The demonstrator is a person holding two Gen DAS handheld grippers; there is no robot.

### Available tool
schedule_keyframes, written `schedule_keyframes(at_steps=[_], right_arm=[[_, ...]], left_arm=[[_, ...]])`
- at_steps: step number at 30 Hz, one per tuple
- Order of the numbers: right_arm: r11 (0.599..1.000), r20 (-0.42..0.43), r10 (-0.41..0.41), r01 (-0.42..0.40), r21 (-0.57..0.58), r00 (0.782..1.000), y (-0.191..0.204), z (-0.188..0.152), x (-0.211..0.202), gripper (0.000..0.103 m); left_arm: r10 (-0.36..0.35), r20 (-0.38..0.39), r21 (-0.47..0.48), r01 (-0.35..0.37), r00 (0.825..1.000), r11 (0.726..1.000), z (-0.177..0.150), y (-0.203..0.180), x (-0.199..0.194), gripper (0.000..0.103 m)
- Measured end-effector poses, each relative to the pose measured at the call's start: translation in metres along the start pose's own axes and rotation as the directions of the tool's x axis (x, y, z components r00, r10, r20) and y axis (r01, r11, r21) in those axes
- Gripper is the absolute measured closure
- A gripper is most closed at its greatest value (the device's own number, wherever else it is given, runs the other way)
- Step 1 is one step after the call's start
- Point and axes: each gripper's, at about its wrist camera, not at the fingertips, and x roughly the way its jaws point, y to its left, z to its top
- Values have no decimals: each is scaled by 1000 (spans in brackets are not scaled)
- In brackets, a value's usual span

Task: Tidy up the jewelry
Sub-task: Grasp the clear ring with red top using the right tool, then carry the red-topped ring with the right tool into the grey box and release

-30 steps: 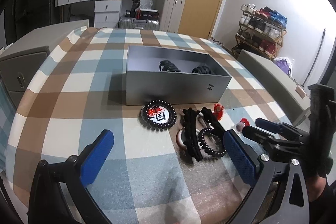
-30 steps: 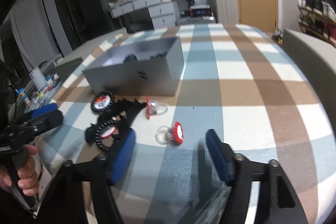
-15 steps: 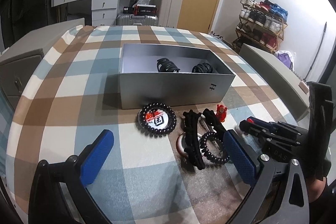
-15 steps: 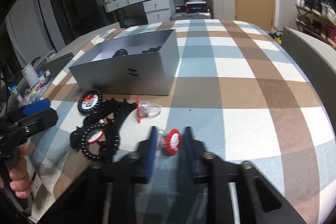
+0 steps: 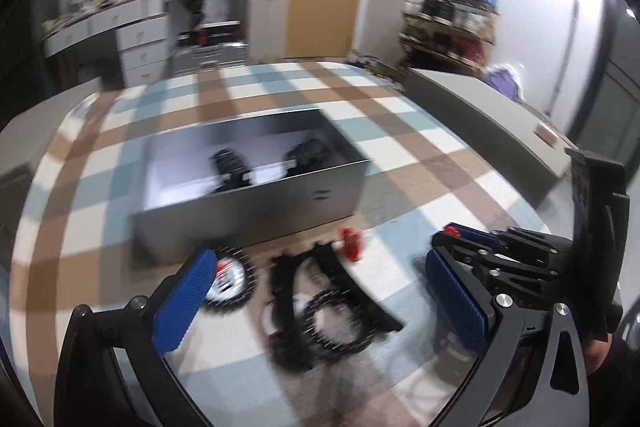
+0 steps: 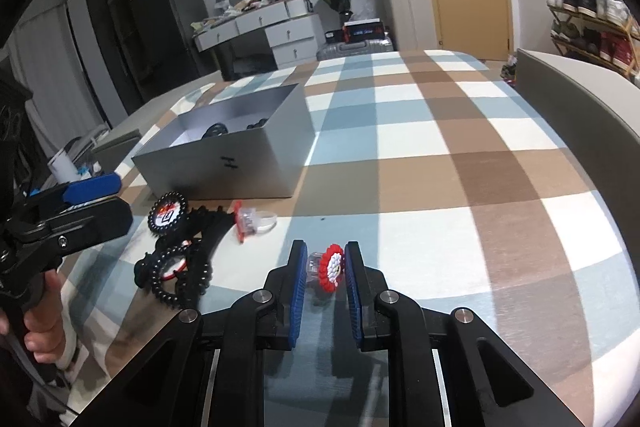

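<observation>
My right gripper (image 6: pixel 322 267) is shut on a clear ring with a red and white beaded flower (image 6: pixel 331 267), held just above the checked tablecloth. A second clear ring with a red top (image 6: pixel 253 220) lies beside a heap of black coil bracelets and hair clips (image 6: pixel 180 259). A round red-and-white badge in a black coil (image 6: pixel 168 213) lies next to them. The grey box (image 6: pixel 236 163) stands behind and holds black hair ties (image 5: pixel 232 167). My left gripper (image 5: pixel 320 291) is open, hovering over the heap (image 5: pixel 324 307).
The round table has a blue, brown and white checked cloth (image 6: pixel 440 155). Grey chair backs (image 6: pixel 584 99) stand at its right and left edges. Drawers, suitcases and a shoe rack line the far walls.
My right gripper has closed on the flower ring and lifted it slightly. My left gripper has moved forward and lower toward the heap; its view is now blurred.
</observation>
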Motion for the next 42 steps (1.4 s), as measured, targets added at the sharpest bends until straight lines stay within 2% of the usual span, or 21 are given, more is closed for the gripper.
schedule_keyframes(at_steps=[3, 7, 13, 21, 23, 25, 27, 32, 35, 38, 42], right_arm=[[999, 6, 8, -8, 38, 1000, -13, -2, -5, 85], [999, 31, -7, 6, 42, 999, -25, -4, -15, 85], [997, 116, 4, -13, 76, 993, -40, -4, -29, 85], [994, 128, 36, -48, 93, 991, -44, -5, -29, 85], [994, 132, 35, -48, 95, 991, -45, -6, -31, 85], [994, 137, 40, -53, 95, 990, -46, -6, -32, 85], [995, 137, 39, -52, 91, 990, -45, -6, -32, 85], [995, 140, 37, -49, 83, 989, -44, -8, -33, 85], [996, 139, 34, -46, 83, 990, -43, -8, -33, 85], [996, 137, 28, -39, 83, 990, -44, -9, -33, 85], [996, 137, 18, -30, 84, 990, -44, -9, -34, 85]], left_arm=[[-15, -21, 43, 16, 1000, 999, 9, -10, 12, 1], [-51, -80, 36, 54, 996, 998, 16, -12, 30, 2], [-53, -154, 80, 66, 987, 995, 17, -24, 50, 13], [-32, -225, 96, 55, 974, 994, 15, -28, 65, 44], [-23, -234, 98, 47, 972, 994, 15, -28, 67, 45], [-27, -240, 102, 53, 970, 993, 14, -30, 69, 52], [-24, -248, 112, 54, 968, 992, 14, -31, 70, 68], [5, -246, 125, 27, 969, 992, 12, -32, 72, 84], [17, -245, 144, 19, 969, 989, 11, -34, 73, 89], [29, -237, 160, 10, 971, 987, 9, -36, 72, 89], [4, -226, 140, 29, 974, 990, 10, -35, 65, 89]])
